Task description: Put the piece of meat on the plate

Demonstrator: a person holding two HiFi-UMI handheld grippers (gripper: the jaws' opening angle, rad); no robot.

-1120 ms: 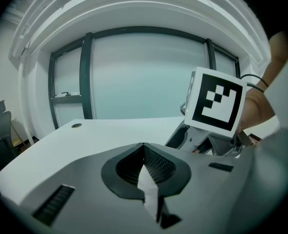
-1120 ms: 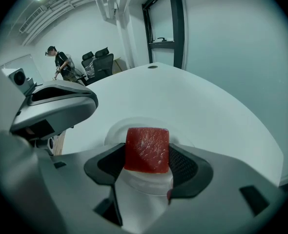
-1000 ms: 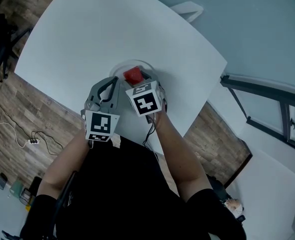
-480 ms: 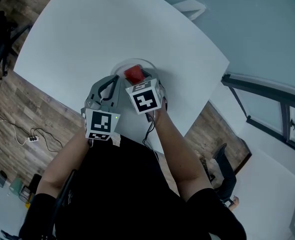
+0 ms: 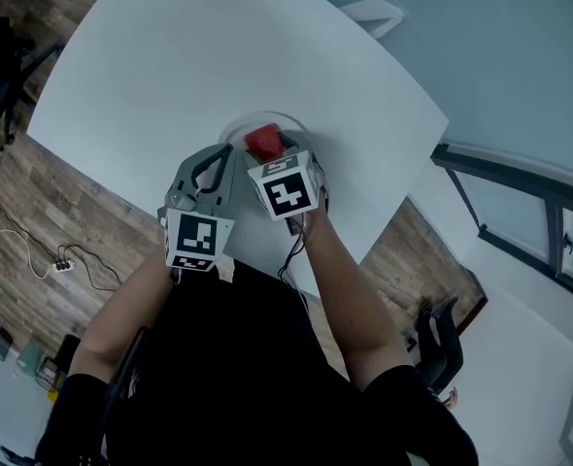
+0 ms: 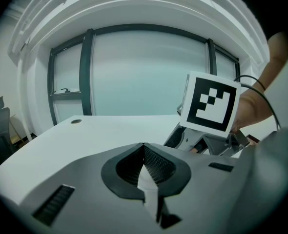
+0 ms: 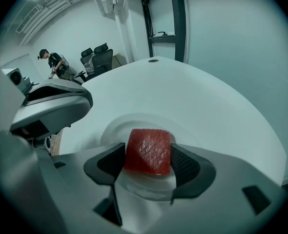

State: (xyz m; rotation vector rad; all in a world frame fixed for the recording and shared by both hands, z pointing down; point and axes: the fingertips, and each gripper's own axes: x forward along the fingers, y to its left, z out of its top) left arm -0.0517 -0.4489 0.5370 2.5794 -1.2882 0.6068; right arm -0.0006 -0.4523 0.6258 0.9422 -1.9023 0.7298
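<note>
Meat (image 7: 149,151) was pinched in my right gripper's (image 7: 148,166) jaws, just over the plate (image 7: 115,129); whether it touched, I couldn't tell. Only release was left, I judged. My left gripper's (image 6: 145,168) jaws were pressed together, empty.

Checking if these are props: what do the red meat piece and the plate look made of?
The piece of meat: probably a rubber or plastic replica, matte, with pebbled red skin and squared edges. The plate: white, smooth, faint sheen; glazed ceramic or plastic, cannot tell which.
</note>
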